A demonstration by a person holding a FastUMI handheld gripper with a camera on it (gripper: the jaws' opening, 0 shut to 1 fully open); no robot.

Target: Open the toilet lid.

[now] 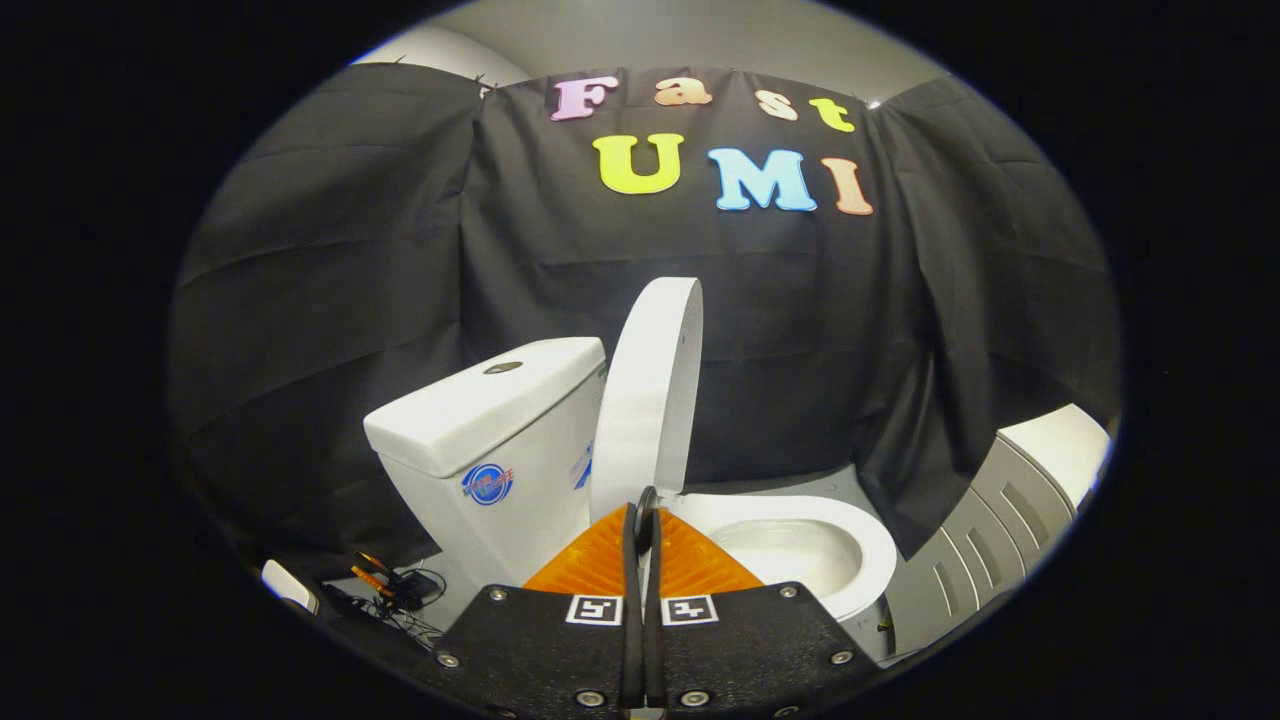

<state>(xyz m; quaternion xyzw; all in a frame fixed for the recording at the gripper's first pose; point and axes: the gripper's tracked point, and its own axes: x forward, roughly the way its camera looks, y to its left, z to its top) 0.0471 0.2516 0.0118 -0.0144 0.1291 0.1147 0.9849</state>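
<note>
A white toilet stands ahead, seen from its side. Its lid (650,385) is raised nearly upright, leaning back toward the white tank (495,425). The seat and bowl (800,545) lie uncovered to the right of the lid. My gripper (645,505) is shut, its two fingers pressed together with nothing between them. The fingertips sit just in front of the lid's lower part, near the hinge; whether they touch the lid I cannot tell.
A flush button (502,367) sits on top of the tank. Small tools and cables (395,590) lie on the floor left of the toilet. A grey-and-white cabinet or bin (1010,510) stands at the right.
</note>
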